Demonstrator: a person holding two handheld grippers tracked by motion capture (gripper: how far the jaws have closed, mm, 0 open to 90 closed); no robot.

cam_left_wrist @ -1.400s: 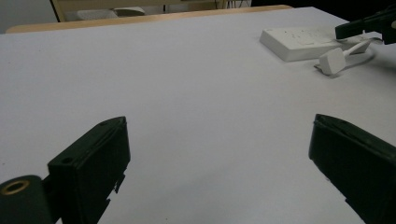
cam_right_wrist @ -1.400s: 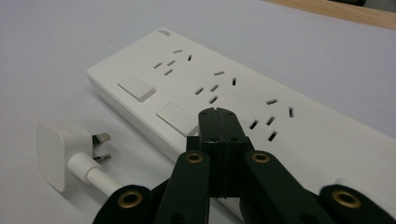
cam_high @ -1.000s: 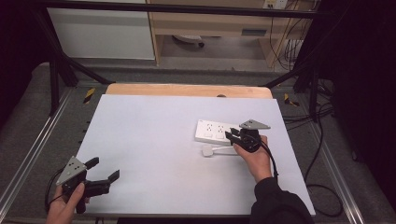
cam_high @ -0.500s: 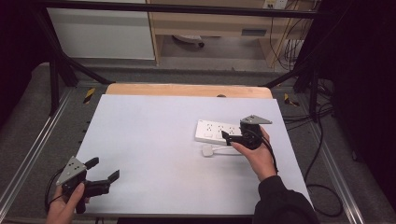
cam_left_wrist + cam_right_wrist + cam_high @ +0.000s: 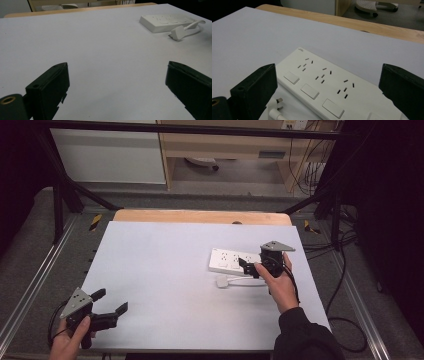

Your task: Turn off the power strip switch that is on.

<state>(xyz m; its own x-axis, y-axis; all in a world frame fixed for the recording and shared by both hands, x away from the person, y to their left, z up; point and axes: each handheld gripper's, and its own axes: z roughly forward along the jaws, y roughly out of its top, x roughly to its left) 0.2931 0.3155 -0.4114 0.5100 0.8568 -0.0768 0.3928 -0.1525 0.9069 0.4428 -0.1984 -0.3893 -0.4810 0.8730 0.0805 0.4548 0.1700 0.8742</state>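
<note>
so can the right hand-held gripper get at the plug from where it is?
Probably yes: the right hand-held gripper is open over the power strip, and the plug lies just beside it with nothing between.

Looks like a lab or test room set up for recording: white tabletop (image 5: 165,285) fenced by a black metal frame (image 5: 60,200) with rails along both sides. Loose cables (image 5: 345,270) trailing over grey carpet on the right, plain wooden shelving (image 5: 225,150) and a white cabinet (image 5: 107,157) behind, dark all around.
</note>
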